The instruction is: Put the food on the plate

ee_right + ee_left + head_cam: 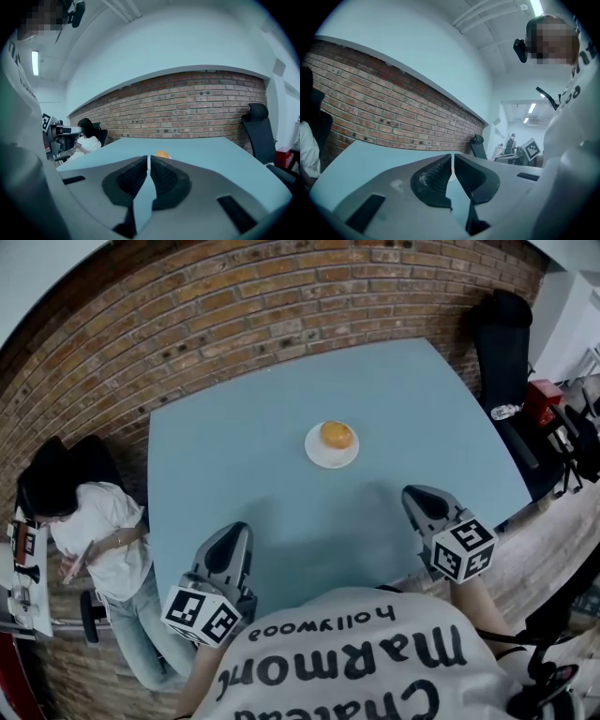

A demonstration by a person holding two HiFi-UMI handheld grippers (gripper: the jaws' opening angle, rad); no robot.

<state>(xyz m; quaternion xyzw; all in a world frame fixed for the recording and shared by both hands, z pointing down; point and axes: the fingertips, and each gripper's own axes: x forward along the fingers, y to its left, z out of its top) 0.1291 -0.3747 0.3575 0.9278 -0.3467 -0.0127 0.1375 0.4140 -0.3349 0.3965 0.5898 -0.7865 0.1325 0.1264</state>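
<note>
An orange bun (pixel 336 434) lies on a small white plate (pixel 320 455) near the middle of the light blue table (pixel 262 427). In the right gripper view the bun (pixel 161 153) shows just beyond the jaws. Both grippers hover near the table's front edge, well short of the plate. My left gripper (pixel 232 542) is at the front left, its jaws shut with nothing between them (pixel 452 164). At the front right, my right gripper (pixel 420 498) is also shut and empty (pixel 149 164).
A brick wall (pixel 234 306) runs behind the table. A seated person in a white shirt (pixel 94 531) is beside the table's left edge. A black chair (pixel 497 334) and a red item (pixel 542 395) stand at the right.
</note>
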